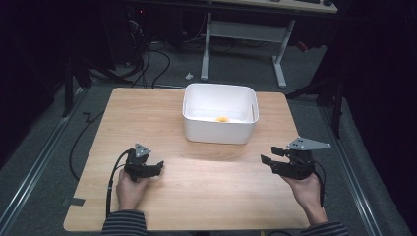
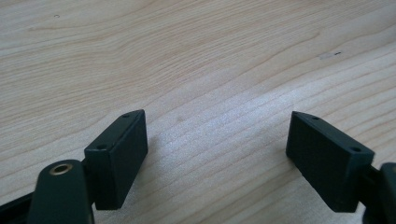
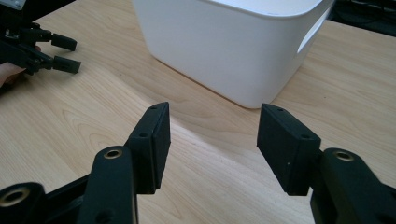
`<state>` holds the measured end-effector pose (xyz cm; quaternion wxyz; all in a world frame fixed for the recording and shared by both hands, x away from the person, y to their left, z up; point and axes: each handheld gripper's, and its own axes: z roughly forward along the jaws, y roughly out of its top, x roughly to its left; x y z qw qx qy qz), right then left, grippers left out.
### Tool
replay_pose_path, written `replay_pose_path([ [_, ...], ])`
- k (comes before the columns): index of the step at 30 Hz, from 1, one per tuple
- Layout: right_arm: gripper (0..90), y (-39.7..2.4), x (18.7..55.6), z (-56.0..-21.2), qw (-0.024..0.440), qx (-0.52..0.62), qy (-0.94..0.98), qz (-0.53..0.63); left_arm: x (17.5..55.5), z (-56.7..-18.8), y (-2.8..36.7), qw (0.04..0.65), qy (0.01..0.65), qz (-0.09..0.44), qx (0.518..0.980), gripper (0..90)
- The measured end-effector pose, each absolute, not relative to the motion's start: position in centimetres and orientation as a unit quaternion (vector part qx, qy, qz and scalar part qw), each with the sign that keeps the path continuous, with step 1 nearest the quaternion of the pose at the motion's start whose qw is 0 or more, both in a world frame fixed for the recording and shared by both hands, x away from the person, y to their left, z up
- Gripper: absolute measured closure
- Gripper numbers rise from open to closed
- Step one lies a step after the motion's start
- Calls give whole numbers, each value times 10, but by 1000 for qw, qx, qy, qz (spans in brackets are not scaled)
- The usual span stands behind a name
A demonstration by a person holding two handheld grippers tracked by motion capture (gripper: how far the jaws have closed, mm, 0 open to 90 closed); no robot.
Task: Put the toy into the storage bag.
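A white plastic bin (image 1: 220, 132) stands at the far middle of the wooden table (image 1: 211, 196), with a small yellow-orange object (image 1: 222, 119) lying inside it. My left gripper (image 1: 158, 168) rests low over the table at the near left, held in a hand, and its jaws point right. In the left gripper view the left gripper (image 2: 217, 116) is open over bare wood. My right gripper (image 1: 269, 154) is at the near right and points left toward the bin's near right corner. It stands open (image 3: 215, 108) with nothing between its jaws, and the bin (image 3: 224, 51) is just beyond.
The left gripper (image 3: 74, 55) appears far off at the upper left of the right gripper view. Beyond the table are a grey floor, cables (image 1: 147, 64) and a white desk frame (image 1: 246, 34). Bare wood lies between the two grippers.
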<state>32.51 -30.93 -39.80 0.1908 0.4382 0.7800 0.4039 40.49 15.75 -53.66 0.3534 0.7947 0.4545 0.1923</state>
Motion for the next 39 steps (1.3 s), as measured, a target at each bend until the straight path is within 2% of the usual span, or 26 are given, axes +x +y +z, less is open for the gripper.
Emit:
replay_pose_path([
  [39, 445, -295, 355, -458, 149, 471, 782, 379, 405, -537, 157, 353, 455, 193, 795, 211],
])
